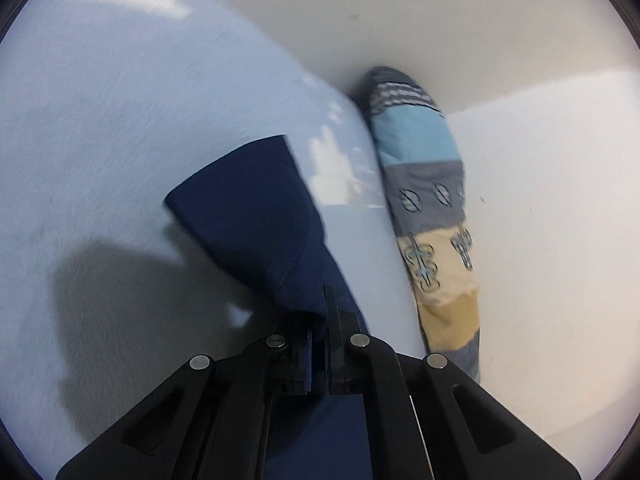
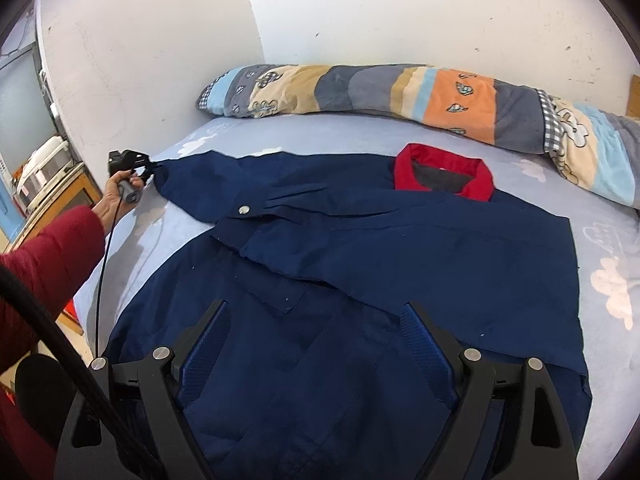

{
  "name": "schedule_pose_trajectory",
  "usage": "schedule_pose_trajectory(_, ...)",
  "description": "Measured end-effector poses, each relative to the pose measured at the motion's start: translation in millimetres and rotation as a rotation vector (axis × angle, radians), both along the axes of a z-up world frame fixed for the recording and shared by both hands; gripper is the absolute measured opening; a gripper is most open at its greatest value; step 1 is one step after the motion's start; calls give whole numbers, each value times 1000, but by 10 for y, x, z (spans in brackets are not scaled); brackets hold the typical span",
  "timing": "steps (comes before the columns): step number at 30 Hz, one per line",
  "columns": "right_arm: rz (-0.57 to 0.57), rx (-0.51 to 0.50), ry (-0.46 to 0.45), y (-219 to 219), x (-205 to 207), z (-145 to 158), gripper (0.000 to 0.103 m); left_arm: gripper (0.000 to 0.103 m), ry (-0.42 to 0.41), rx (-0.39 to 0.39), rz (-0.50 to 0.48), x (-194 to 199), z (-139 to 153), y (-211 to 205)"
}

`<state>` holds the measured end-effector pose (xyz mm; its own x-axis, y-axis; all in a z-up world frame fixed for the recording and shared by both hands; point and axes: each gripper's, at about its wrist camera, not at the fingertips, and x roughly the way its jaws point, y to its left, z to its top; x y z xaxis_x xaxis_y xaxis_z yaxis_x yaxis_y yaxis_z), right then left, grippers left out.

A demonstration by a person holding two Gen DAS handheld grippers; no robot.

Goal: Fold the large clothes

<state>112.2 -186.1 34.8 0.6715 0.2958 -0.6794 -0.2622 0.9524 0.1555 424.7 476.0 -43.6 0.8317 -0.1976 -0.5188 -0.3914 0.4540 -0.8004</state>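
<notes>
While a navy jacket point(image 2: 360, 264) lay spread flat across most of a pale blue bedsheet point(image 2: 600, 248), its red collar point(image 2: 444, 174) pointed toward the far side of the bed and one sleeve point(image 2: 200, 178) stretched out to the left edge. A silver snap button point(image 2: 243, 210) showed on the folded front panel near the shoulder. The left gripper point(image 1: 318, 320) was clamped on the cuff end of that sleeve — its jaws were pressed together with dark blue cloth pinched between them, and the rest of the cuff fanned out ahead over the sheet. From the right wrist view, the same gripper appeared small at the left edge of the bed, held by a hand point(image 2: 120, 196) coming out of a red sleeve point(image 2: 48, 256), with a thin black cable point(image 2: 102, 280) trailing down from it.

The right gripper point(image 2: 316, 328) hung over the lower part of the jacket with its jaws spread wide; its blue ribbed pads point(image 2: 208, 344) had nothing between them, and whether they touched the fabric could not be told.

A long patchwork quilt point(image 2: 400, 92) — rolled up, in grey, tan, orange and light blue patches — lay along the far edge of the bed against a white wall point(image 2: 400, 12). At the far left, shelves with household items point(image 2: 44, 172) were partly visible.
</notes>
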Motion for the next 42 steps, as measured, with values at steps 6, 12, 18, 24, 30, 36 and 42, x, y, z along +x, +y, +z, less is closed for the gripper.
schedule_pose_trajectory(6,-77,19,-64,-234,-96,221,90,3,-63,176,-144,-69,838,-532)
schedule_pose_trajectory(12,-221,9,-149,-646,-237,505,90,3,-153,355,-387,-229,1651,-1790)
schedule_pose_trajectory(18,-401,69,-212,-1300,-466,707,90,3,-218,420,-631,-490,1996,-3367)
schedule_pose_trajectory(24,-519,83,-276,-1718,-756,882,90,3,-263,442,-872,-885,2004,-5108)
schedule_pose_trajectory(30,-608,124,-333,-2119,-1108,1045,90,4,-208,490,-1059,-1400,1340,-6738)
schedule_pose_trajectory(36,-640,134,-317,-2282,-1165,1017,90,65,6,716,-1145,-1921,195,-7833)
schedule_pose_trajectory(42,-648,114,-311,-2281,-1147,1000,90,68,-116,915,-1226,-2529,197,-8052)
